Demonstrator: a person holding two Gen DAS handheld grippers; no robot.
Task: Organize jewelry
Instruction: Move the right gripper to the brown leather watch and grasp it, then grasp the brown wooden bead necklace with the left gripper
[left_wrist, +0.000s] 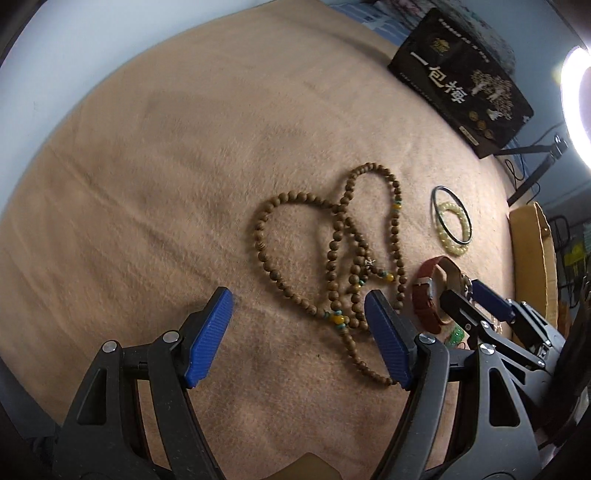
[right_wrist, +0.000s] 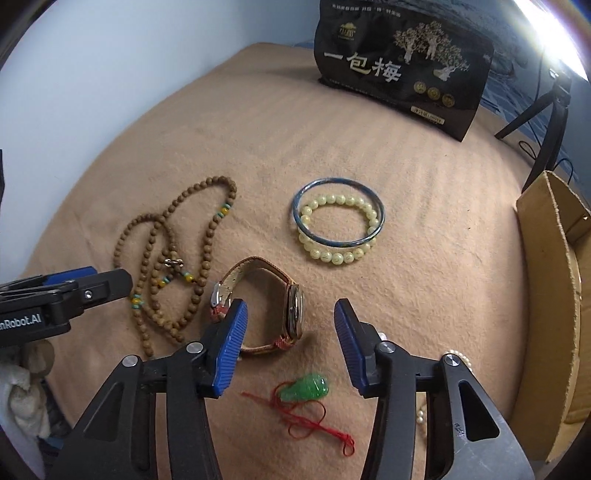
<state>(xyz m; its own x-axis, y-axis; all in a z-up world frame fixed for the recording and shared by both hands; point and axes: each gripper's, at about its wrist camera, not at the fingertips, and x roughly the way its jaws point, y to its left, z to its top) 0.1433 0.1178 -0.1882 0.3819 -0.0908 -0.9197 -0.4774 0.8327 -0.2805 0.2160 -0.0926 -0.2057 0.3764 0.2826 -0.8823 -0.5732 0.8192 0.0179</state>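
A long wooden bead necklace (left_wrist: 343, 258) (right_wrist: 173, 258) lies looped on the tan cloth (left_wrist: 166, 184). My left gripper (left_wrist: 297, 299) hangs open above its near loops, with the beads beside its right finger and nothing gripped. A brown-strapped watch (right_wrist: 293, 312) (left_wrist: 424, 291) stands on edge. My right gripper (right_wrist: 291, 308) (left_wrist: 469, 291) straddles the watch; its pads are not pressing on it. A green pendant on red cord (right_wrist: 304, 386) lies just below those fingers. Farther back, a blue bangle (right_wrist: 340, 180) overlaps a pale bead bracelet (right_wrist: 334, 258).
A black printed pouch (right_wrist: 399, 62) stands at the cloth's far edge. An open cardboard box (right_wrist: 546, 295) sits at the right, with a pearl strand (right_wrist: 460, 356) beside it. A tripod (right_wrist: 554, 122) and bright ring light (left_wrist: 580, 92) stand beyond.
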